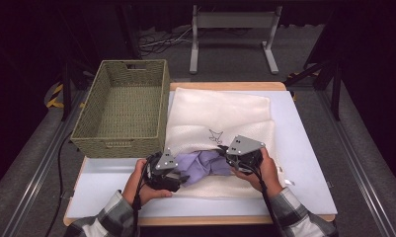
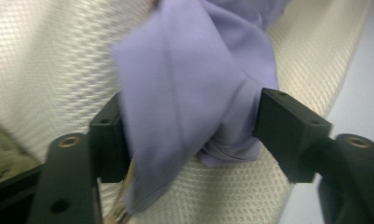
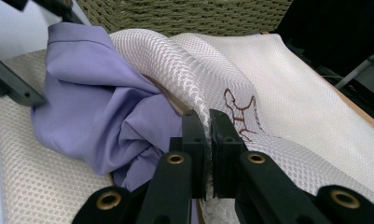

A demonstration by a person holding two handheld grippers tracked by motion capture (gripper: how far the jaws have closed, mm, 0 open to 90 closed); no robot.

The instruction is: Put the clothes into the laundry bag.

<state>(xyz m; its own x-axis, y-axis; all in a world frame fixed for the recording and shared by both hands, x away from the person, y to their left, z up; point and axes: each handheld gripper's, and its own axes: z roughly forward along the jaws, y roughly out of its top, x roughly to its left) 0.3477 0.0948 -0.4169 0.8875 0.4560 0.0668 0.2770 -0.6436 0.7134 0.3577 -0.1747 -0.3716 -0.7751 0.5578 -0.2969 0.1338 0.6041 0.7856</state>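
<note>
White tabletop (image 1: pixel 304 163) carries everything, wood trim showing at its far and near edges. Mesh laundry bag (image 1: pixel 220 111), cream, lies flat over the middle of the tabletop and reaches from the far edge almost to the near edge; a small dark emblem sits near its centre. Woven basket (image 1: pixel 121 106), olive green, stands on the far left corner, its right wall just beside the bag's left edge. Purple cloth (image 1: pixel 203 165), bunched up, sits at the bag's near end, partly tucked under the raised mesh layer, between the two grippers.

Right gripper (image 1: pixel 235 154) is clenched on the bag's upper mesh layer; in the right gripper view the jaws pinch a fold of mesh (image 3: pixel 207 140) tight and hold it lifted above the cloth (image 3: pixel 96 112). Left gripper (image 1: pixel 181 178) is at the cloth's left end near the near edge; in the left gripper view its jaws stand apart with the cloth (image 2: pixel 194 88) between them, both pads touching the fabric, though it's hard to say if they actually press on it. Plaid sleeves enter from the near edge.
</note>
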